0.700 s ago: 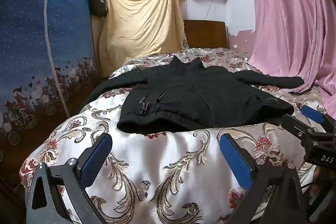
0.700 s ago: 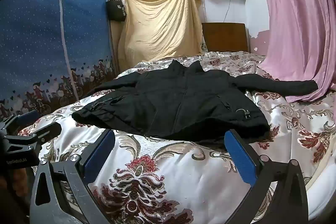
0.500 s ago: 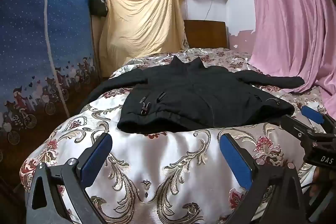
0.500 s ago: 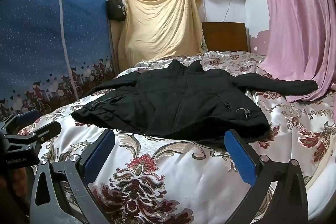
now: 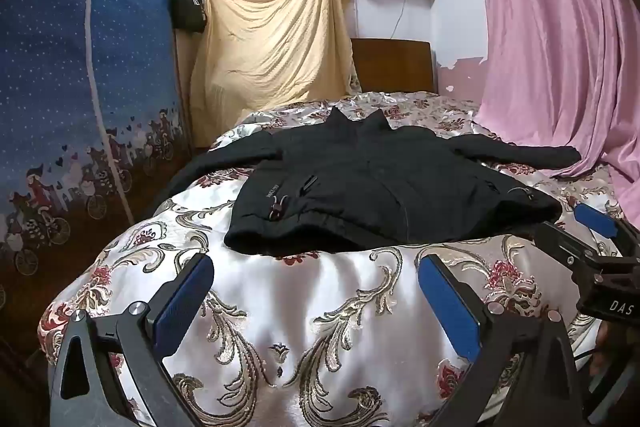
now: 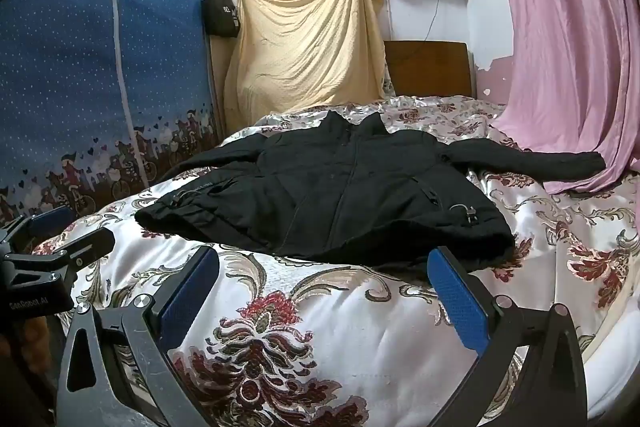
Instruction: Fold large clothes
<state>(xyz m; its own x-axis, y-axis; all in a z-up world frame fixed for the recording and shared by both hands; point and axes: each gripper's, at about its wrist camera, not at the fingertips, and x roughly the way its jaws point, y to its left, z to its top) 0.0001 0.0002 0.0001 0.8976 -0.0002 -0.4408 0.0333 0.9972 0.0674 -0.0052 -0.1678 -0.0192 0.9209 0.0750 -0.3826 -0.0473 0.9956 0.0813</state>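
Right gripper (image 6: 322, 281) in foreground, blue pads spread wide, nothing between them; it sits over the near end of the bedspread (image 6: 328, 339), white satin with red and gold floral pattern; black jacket (image 6: 340, 195) lies flat on the bed, collar toward the headboard (image 6: 428, 69), one sleeve stretched toward the pink curtain (image 6: 568, 47); left gripper (image 6: 52, 239) at the left edge, near the jacket's hem, apart from it.

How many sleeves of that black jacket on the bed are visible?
2. On the black jacket, one sleeve stretches right toward the pink curtain; the other sleeve runs left toward the bed's edge, its end possibly hidden.
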